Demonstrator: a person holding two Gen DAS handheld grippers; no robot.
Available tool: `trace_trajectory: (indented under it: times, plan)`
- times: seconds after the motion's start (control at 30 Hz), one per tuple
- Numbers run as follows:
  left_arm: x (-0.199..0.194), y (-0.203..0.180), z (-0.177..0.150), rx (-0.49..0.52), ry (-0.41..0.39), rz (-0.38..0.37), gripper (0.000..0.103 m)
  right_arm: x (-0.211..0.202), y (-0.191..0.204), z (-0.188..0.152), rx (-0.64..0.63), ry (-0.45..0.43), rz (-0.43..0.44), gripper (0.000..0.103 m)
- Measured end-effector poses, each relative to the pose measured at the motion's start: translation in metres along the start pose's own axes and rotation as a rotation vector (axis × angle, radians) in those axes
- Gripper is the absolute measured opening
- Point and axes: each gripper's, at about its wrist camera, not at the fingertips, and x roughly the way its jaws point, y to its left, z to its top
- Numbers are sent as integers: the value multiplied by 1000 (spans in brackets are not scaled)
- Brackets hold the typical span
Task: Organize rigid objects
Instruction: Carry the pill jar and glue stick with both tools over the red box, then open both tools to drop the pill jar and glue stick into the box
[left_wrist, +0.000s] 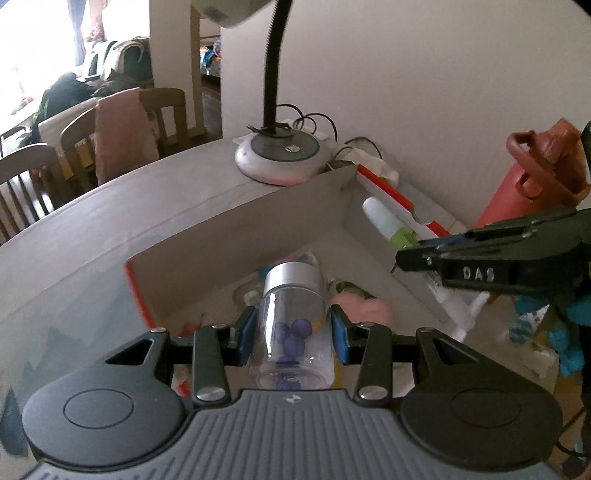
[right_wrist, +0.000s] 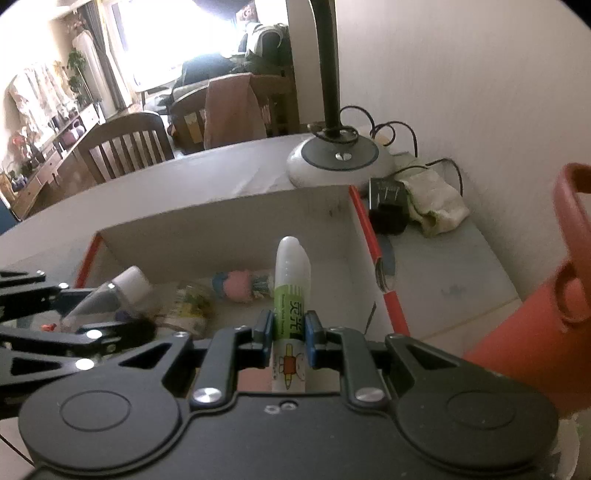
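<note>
My left gripper (left_wrist: 293, 334) is shut on a clear bottle (left_wrist: 291, 321) with a silver cap and purple beads inside, held over the open cardboard box (left_wrist: 236, 221). My right gripper (right_wrist: 290, 338) is shut on a white glue stick (right_wrist: 291, 280) with a green label, also held over the box (right_wrist: 221, 218). The bottle shows in the right wrist view (right_wrist: 107, 299) at the left. The glue stick's tip shows in the left wrist view (left_wrist: 384, 218) by the box's right wall. The box holds a pink toy (right_wrist: 240, 286) and other small items.
A desk lamp base (left_wrist: 277, 155) stands behind the box by the wall, with cables. A black adapter (right_wrist: 388, 203) and a cloth (right_wrist: 432, 199) lie right of the box. A red bottle (right_wrist: 546, 325) stands at the right. Wooden chairs (right_wrist: 122, 147) stand beyond the table.
</note>
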Motion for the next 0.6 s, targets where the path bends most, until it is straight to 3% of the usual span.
trace_trajectory:
  times: [0.3,0.6]
  plan:
    - [57,-14,15,42,45,27,41,33,-7,-2,5,71,7,16]
    - [95,-6,26,-14,114,4,41,44,-5,-14,-22,120,19,16]
